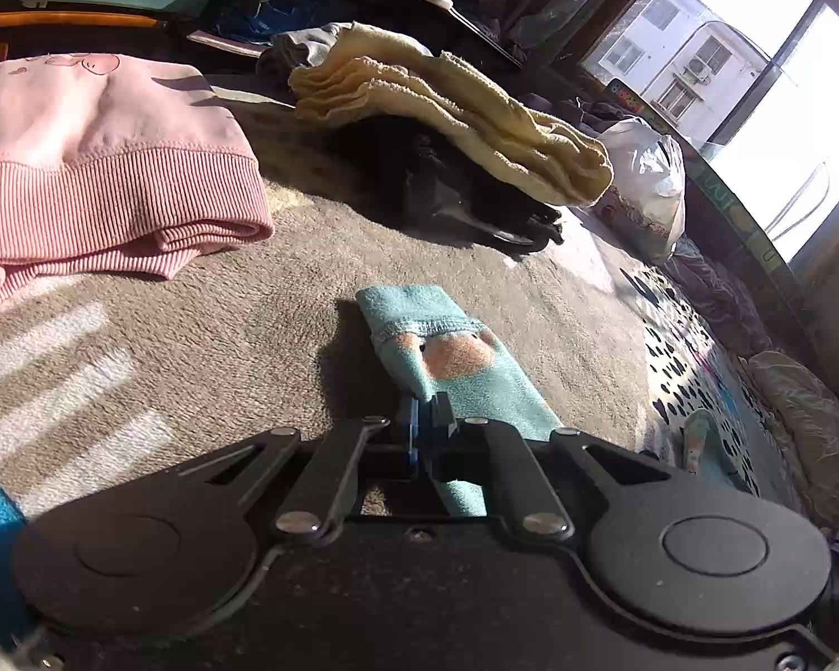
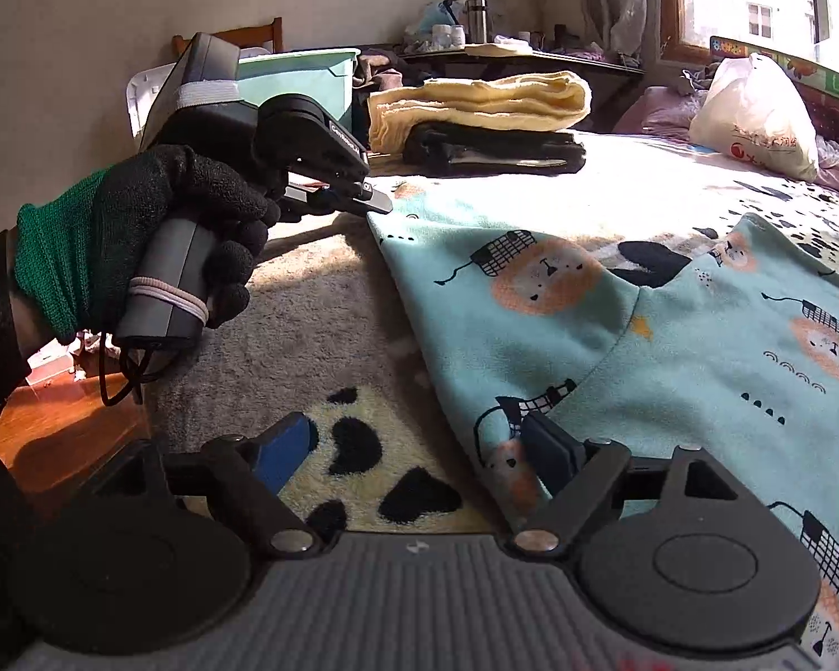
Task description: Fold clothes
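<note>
While the left gripper [image 1: 426,419] pinches a corner of the teal lion-print fleece garment [image 2: 615,324] lying across the grey plush blanket [image 1: 240,302], the right gripper [image 2: 419,447] gapes wide, one finger touching the garment's edge.

**Two wrist cams, low over the bed**

Left cam sits right behind the left tool [image 1: 426,419], v. close to the bed [image 1: 285,291], facing across it toward the window [image 1: 755,72]. Right cam rides behind the right tool [image 2: 419,453], equally low, looking across the bed toward the wall and window corner; it catches the left tool and the gloved hand [image 2: 156,223] from the side. Both views share the teal printed garment [image 1: 458,358] and the yellow towel stack [image 1: 453,112] w/ dark clothes beneath.
</note>
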`<state>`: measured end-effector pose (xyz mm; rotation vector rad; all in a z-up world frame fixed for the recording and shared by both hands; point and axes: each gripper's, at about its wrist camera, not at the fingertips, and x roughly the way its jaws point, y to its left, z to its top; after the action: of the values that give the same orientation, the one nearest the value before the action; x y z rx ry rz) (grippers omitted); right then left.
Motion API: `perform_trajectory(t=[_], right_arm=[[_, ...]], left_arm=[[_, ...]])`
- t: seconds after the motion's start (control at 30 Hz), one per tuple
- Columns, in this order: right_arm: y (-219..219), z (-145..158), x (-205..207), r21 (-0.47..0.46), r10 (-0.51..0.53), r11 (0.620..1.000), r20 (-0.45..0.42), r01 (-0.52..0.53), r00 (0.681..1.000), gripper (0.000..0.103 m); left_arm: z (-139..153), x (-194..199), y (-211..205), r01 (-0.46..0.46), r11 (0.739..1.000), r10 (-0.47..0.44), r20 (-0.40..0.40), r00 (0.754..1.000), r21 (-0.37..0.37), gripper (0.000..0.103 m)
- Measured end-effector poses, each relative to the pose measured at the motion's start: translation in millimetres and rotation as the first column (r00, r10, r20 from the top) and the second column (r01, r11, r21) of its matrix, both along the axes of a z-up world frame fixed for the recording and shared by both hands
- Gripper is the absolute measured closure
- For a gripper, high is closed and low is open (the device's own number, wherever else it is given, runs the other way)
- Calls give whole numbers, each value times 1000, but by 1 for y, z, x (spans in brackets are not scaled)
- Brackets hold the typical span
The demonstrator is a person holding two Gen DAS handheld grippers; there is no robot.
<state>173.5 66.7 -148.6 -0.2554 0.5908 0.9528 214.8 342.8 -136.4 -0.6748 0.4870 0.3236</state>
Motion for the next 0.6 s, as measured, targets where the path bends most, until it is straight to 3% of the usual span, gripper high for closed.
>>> perform_trajectory(t=[0.07,0.17,0.23,0.27,0.33,0.4,0.43,0.5,0.53,0.6], right_arm=[[-5,2,-7,-1,4,1000,24,-4,1000,20],[-11,5,-14,30,-6,1000,65,4,998,21],[-6,0,-11,33,-19,999,42,18,999,19],[-3,-3,-10,28,-20,999,29,19,999,13],[6,-6,-8,-2,8,1000,35,-8,999,4],[7,-7,-6,-5,13,1000,28,-13,1000,3],[5,-7,-6,2,13,1000,22,-13,1000,3],[3,-9,-8,12,10,1000,28,-11,1000,2],[2,-10,-10,16,9,1000,33,-10,999,2],[1,-11,-12,21,7,1000,43,-8,999,2]], left_arm=[[-6,4,3,4,1000,-3,-57,998,15,97],[-5,-3,16,-29,998,27,-38,999,-56,89],[11,-13,10,-98,995,98,4,995,36,73],[19,-18,7,-130,988,128,29,991,79,73],[25,-18,2,-31,999,27,108,994,35,73],[23,-1,-14,176,984,-172,153,973,-12,73],[21,8,-28,278,961,-276,138,951,11,73],[13,31,-64,496,866,-500,88,861,62,73],[7,40,-75,542,838,-545,56,837,56,71],[-11,60,-85,530,848,-529,-37,848,15,72]])
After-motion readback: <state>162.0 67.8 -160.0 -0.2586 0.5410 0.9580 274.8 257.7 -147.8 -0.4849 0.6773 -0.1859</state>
